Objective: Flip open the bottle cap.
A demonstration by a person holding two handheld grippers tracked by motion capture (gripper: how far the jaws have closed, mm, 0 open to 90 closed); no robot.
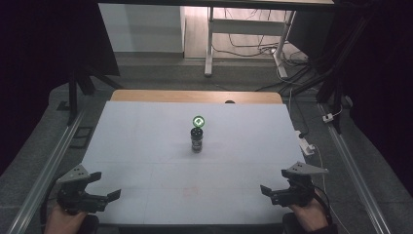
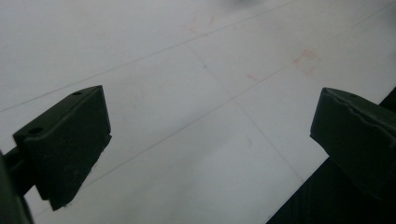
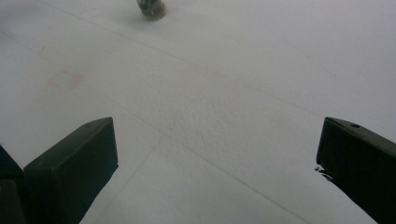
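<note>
A small dark bottle (image 1: pixel 197 139) stands upright at the middle of the white table (image 1: pixel 146 141). Just behind it lies a round green cap (image 1: pixel 198 121) with a white mark. The bottle's base (image 3: pixel 151 9) reaches the top edge of the right gripper view. My left gripper (image 1: pixel 104 187) hovers open over the table's near left corner, its jaws wide apart (image 2: pixel 210 135) above bare surface. Near the front right corner my right gripper (image 1: pixel 273 184) is open too, nothing between its jaws (image 3: pixel 217 154). Both are far from the bottle.
Faint red marks (image 1: pixel 191 191) sit on the table near the front centre. A white power strip (image 1: pixel 306 144) lies off the right edge. Metal rails (image 1: pixel 48 165) run along both sides. Desk legs and cables (image 1: pixel 253 48) stand beyond the far edge.
</note>
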